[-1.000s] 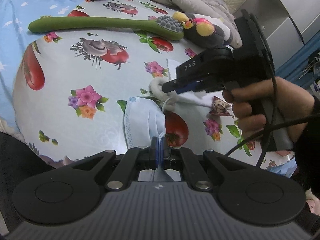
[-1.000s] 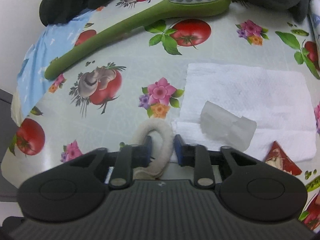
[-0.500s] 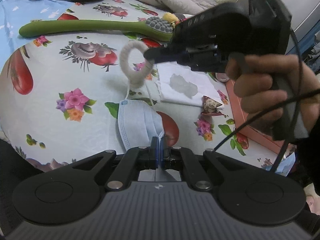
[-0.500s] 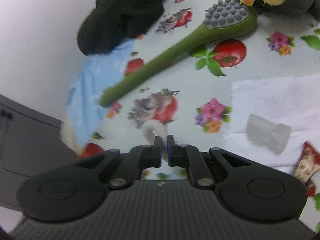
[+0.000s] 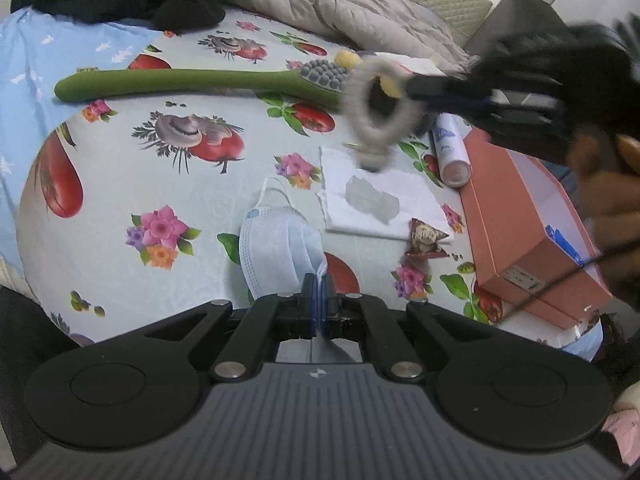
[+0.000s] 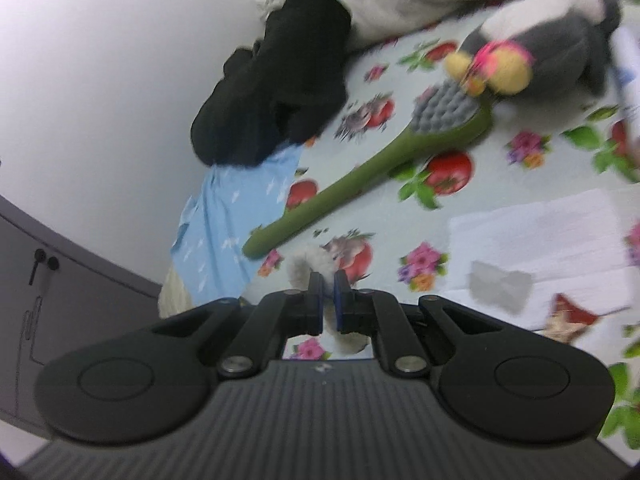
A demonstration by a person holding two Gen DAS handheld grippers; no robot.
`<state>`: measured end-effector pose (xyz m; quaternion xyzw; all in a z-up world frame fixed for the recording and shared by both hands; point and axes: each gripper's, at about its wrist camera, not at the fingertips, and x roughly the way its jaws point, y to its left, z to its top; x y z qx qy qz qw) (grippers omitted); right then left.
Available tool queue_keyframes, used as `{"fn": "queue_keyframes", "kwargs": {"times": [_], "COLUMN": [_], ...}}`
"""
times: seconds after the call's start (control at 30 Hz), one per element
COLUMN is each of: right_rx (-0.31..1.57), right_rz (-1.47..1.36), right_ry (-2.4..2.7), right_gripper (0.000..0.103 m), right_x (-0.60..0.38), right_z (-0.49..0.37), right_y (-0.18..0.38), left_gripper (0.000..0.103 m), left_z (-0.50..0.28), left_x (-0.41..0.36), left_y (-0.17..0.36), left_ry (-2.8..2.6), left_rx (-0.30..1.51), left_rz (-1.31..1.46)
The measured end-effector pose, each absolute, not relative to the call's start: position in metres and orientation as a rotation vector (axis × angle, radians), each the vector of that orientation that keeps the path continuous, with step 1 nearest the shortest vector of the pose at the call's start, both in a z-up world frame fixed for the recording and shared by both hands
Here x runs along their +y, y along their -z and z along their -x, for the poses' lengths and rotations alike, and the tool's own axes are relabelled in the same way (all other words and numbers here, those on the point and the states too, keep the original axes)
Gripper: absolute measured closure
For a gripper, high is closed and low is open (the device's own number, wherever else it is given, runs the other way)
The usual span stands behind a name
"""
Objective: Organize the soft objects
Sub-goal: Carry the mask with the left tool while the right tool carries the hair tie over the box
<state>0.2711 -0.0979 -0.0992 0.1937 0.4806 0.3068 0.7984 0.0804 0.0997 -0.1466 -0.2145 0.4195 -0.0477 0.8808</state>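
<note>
right gripper, jaws pinched tight on the fuzzy white ring, has lifted it off the tablecloth; a second ago the ring lay low beside the white tissue, now it hangs blurred at upper right of the left wrist view, near the pink box. likely the carry to the box is under way. left gripper, fully closed, pins the face mask at lower centre.
</note>
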Motion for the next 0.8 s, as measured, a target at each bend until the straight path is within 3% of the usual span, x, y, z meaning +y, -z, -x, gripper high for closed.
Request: {"fn": "queue_keyframes", "kwargs": {"times": [0.8], "right_rx": [0.814], "right_rz": [-0.3], "right_ry": [-0.328], "right_gripper": [0.094], "right_x": [-0.23], "right_z": [-0.156], "right_y": [0.054], "left_gripper": [0.101], "left_z": [-0.089], "left_x": [0.012], "left_y": [0.06], "left_ry": [0.243], "left_rx": [0.755], "left_rz": [0.366]}}
